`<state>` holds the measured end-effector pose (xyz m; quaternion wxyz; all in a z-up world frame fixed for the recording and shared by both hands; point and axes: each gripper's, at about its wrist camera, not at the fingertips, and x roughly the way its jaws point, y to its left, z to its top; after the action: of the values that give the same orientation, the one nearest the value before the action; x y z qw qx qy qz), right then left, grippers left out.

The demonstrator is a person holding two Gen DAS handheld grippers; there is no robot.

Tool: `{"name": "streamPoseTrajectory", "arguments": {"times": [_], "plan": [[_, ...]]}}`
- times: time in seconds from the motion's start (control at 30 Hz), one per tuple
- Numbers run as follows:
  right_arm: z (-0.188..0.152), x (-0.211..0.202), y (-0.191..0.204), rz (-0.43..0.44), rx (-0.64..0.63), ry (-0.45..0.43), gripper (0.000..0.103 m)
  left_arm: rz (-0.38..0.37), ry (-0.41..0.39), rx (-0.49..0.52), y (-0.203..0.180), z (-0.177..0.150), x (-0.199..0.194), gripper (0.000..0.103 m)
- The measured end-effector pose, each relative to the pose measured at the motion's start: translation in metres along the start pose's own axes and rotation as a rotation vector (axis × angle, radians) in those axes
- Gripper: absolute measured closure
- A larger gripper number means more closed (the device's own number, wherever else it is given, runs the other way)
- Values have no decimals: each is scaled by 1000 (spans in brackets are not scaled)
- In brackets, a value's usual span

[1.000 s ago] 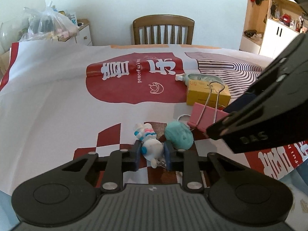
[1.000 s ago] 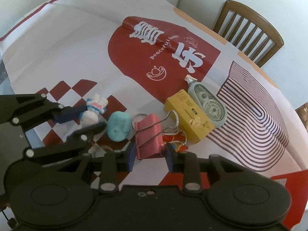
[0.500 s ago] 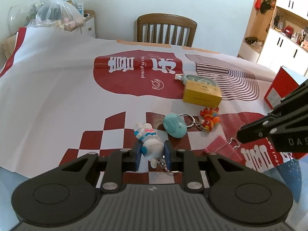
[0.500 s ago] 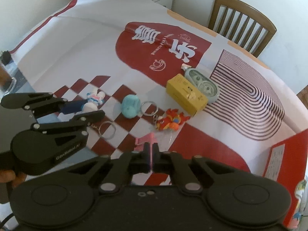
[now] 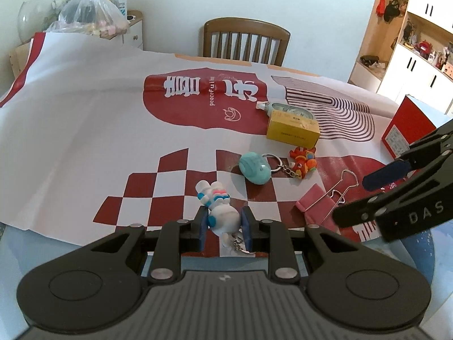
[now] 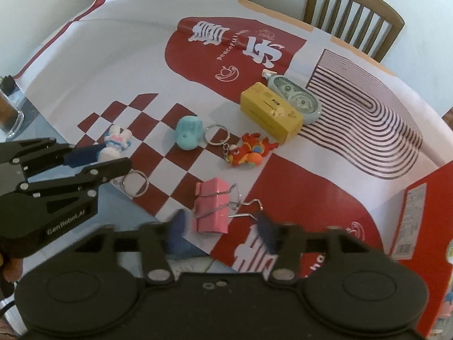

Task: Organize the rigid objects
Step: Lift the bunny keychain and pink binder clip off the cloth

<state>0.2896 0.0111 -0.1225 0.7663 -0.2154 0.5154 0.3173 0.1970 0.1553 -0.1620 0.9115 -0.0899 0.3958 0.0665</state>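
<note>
Left gripper (image 5: 223,223) clamped on rabbit keychain (image 5: 219,211); right gripper (image 6: 220,231) just parted, empty

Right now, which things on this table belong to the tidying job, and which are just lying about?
Job:
white rabbit keychain figure in the left tool
pink binder clip
teal oval keychain
orange dragon charm
yellow box
pale green correction-tape dispenser

Lying about:
wooden chair
plastic bag

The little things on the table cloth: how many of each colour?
Yellow: 1, box
Pale green: 1, tape dispenser
Teal: 1, charm
Red-orange: 1, dragon charm
Pink: 1, binder clip
White: 1, rabbit figure
Total: 6
</note>
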Motion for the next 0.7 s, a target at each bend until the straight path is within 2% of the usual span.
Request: {"name": "streamPoseTrajectory", "arguments": {"times": [0.1, 0.4, 0.53, 0.63, 0.7], "plan": [[2, 11, 6, -8, -22, 7, 42, -1, 4, -5, 2, -1, 2, 79], [6, 41, 18, -47, -58, 29, 59, -10, 16, -8, 6, -2, 11, 79], [7, 43, 20, -55, -72, 29, 61, -18, 18, -11, 6, -4, 14, 79], [7, 43, 22, -47, -69, 35, 70, -21, 17, -14, 7, -4, 14, 79], [6, 42, 24, -44, -74, 32, 72, -25, 14, -14, 8, -4, 13, 79]]}}
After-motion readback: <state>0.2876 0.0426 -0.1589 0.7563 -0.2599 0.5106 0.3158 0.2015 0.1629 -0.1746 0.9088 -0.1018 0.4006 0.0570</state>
